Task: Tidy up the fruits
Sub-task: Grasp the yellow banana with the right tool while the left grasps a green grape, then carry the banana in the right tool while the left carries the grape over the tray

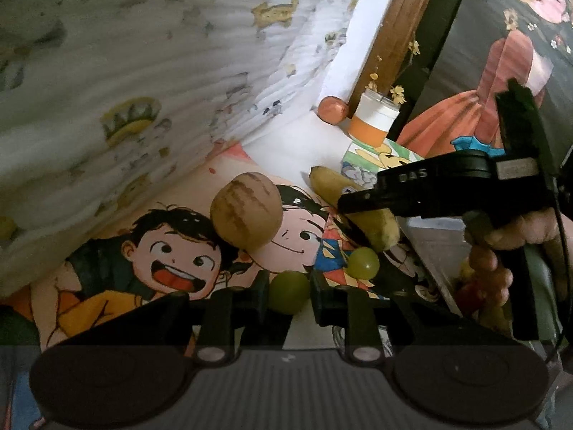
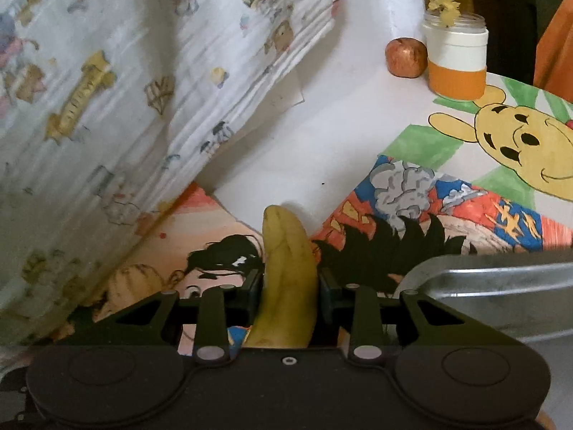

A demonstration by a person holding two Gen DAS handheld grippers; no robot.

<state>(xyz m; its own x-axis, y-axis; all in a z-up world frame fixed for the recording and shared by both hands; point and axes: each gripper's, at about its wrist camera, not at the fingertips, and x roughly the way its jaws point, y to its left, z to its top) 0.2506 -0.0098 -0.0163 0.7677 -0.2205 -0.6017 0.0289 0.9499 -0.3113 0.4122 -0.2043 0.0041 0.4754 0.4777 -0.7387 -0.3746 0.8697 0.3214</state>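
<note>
Left wrist view shows the left gripper (image 1: pixel 289 292) clenched on a green grape (image 1: pixel 288 291), its two black fingers pressing the fruit from either side just above the drawings (image 1: pixel 172 251) that cover the table. A second grape (image 1: pixel 363 263) lies free just beside it, up and to the right, on a colourful sheet. Farther out a round, tan, striped fruit (image 1: pixel 245 215) sits on the cartoon faces. To its right a banana (image 1: pixel 352 208) lies slanted, and the right gripper (image 1: pixel 358 211) reaches in from the right edge with its fingers on the banana's middle; a hand (image 1: pixel 515 236) grips its handle. Below that hand some reddish and yellowish fruit (image 1: pixel 480 294) shows dimly at the edge of a metal tray (image 1: pixel 429 236).

Right wrist view shows the same grasp from behind: the right gripper (image 2: pixel 289 286) has its fingers pressed on both flanks of the banana (image 2: pixel 286 268), whose tip points away toward bare white tabletop (image 2: pixel 322 125). The metal tray (image 2: pixel 501 279) lies just to the right of the gripper. At the far side a reddish apple (image 2: pixel 406 58) sits touching or just beside a white and orange jar (image 2: pixel 456 59) that holds yellow flowers (image 2: pixel 443 5). A printed cloth (image 2: pixel 125 89) hangs along the left.
</note>
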